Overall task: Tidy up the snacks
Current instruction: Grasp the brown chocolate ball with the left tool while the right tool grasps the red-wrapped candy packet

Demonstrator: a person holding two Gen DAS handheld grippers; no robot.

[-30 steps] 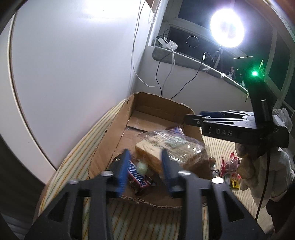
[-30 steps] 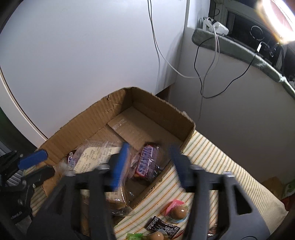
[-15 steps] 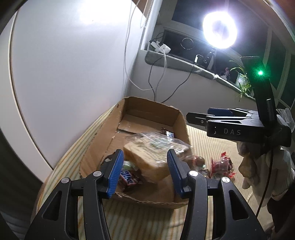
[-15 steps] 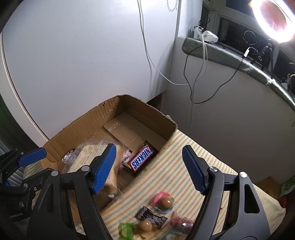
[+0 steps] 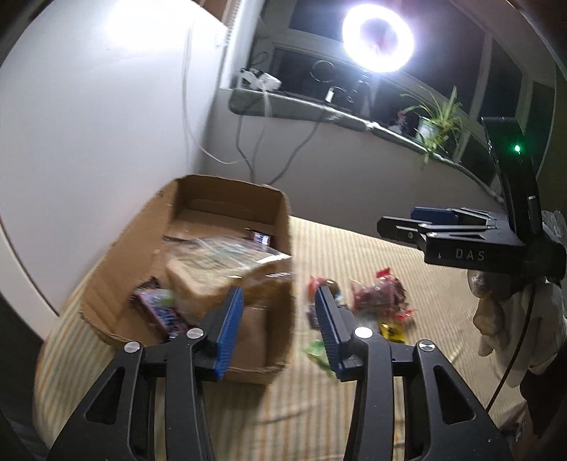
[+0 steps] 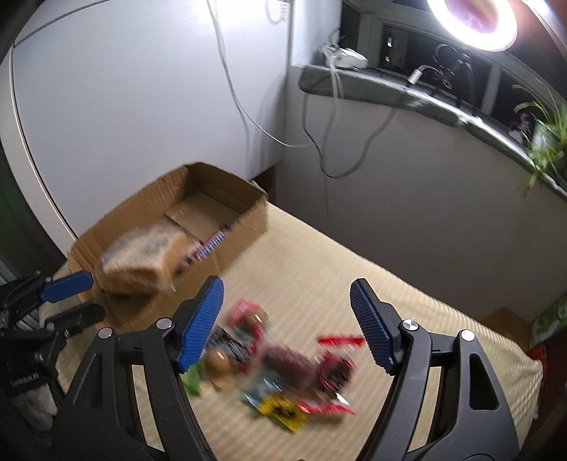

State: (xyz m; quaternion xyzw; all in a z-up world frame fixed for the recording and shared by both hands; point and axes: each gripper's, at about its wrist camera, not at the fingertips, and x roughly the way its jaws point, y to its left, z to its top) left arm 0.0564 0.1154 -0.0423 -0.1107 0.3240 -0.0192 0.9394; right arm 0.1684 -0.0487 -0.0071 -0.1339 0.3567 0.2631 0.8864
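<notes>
A cardboard box [image 5: 141, 248] [image 6: 219, 191] stands on the striped surface. It holds a bagged loaf of bread [image 5: 226, 269] [image 6: 141, 259] and Snickers bars [image 5: 159, 312]. A pile of loose small snacks [image 6: 283, 365] [image 5: 375, 298] lies on the surface right of the box. My left gripper [image 5: 280, 326] is open and empty, above the box's near right corner. My right gripper [image 6: 287, 322] is wide open and empty, above the snack pile. The right gripper also shows in the left wrist view [image 5: 453, 234].
A white panel [image 5: 88, 124] rises behind the box. A windowsill [image 6: 407, 92] with cables, a ring light [image 5: 377, 33] and a potted plant [image 5: 432, 124] runs along the back. The striped surface [image 6: 389, 283] extends to the right of the box.
Both grippers have pulled back and swung right, away from the box. The right gripper has opened wider and now hangs over the loose snack pile. The views are motion blurred.
</notes>
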